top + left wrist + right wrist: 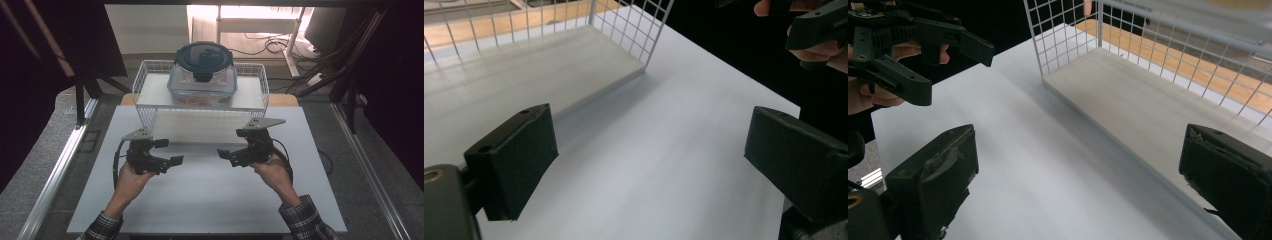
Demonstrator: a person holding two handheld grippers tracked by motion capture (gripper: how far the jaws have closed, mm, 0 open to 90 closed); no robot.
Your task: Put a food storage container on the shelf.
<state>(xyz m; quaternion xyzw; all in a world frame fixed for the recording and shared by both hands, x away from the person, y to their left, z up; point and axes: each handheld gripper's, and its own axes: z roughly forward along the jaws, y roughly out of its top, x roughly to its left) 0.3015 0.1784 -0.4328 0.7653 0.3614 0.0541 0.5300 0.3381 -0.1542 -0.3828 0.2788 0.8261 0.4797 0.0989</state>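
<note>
This looks like a lab or recording workspace, not a home. A white tabletop (210, 200) sits inside a dark metal frame (350, 100) with black curtains (395, 75) at both sides. Loose cables (270, 45) trail across the far floor beside a white desk leg (292, 42), and grey carpet (30, 165) surrounds the stand.
</note>
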